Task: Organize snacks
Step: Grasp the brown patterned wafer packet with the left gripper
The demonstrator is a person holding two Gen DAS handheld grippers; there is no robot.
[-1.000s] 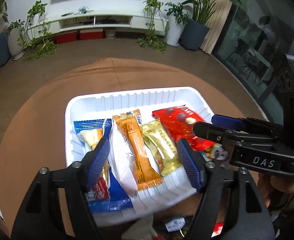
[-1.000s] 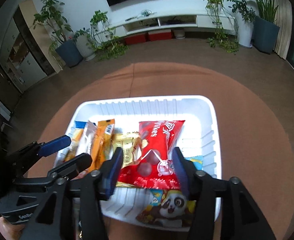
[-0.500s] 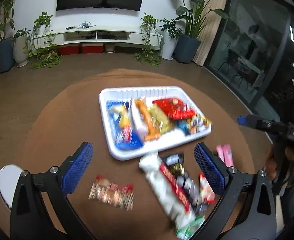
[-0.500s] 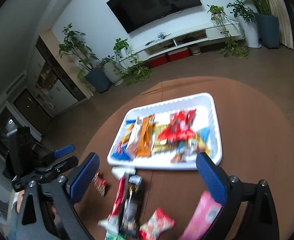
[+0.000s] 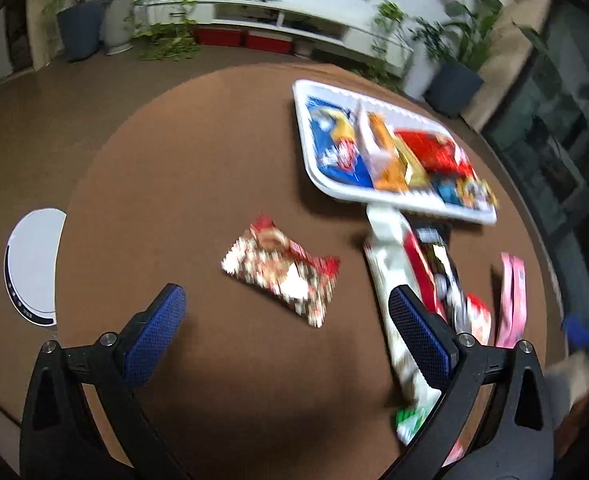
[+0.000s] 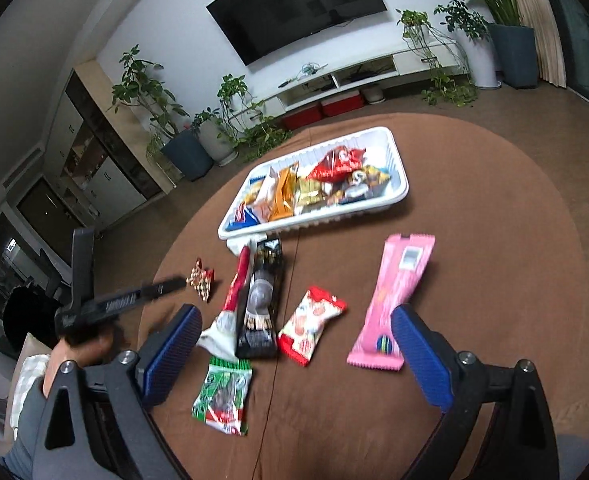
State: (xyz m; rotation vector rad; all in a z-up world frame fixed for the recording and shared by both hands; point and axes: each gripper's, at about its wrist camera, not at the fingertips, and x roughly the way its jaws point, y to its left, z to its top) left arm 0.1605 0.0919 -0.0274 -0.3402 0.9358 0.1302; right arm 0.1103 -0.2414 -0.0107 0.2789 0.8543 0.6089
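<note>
A white tray [image 6: 398, 196] holding several snack packets sits at the far side of the round brown table; it also shows in the left wrist view [image 5: 306, 152]. Loose snacks lie in front of it: a red-and-white patterned packet [image 5: 282, 272], a long white-and-red packet [image 6: 232, 300], a black packet [image 6: 262, 296], a small red-and-white packet [image 6: 312, 324], a pink packet [image 6: 394, 300] and a green packet [image 6: 224, 398]. My left gripper [image 5: 288, 340] is open and empty just short of the patterned packet. My right gripper [image 6: 296, 354] is open and empty above the loose snacks.
The table edge curves close on the left, with a white round device [image 5: 32, 264] on the floor beyond it. The left gripper's body [image 6: 122, 300] shows at the table's left edge in the right wrist view. Plants and a TV cabinet stand far behind.
Both grippers pulled back from the tray and opened wide. The left one has swung left toward the patterned packet; the right one has backed off over the loose snacks.
</note>
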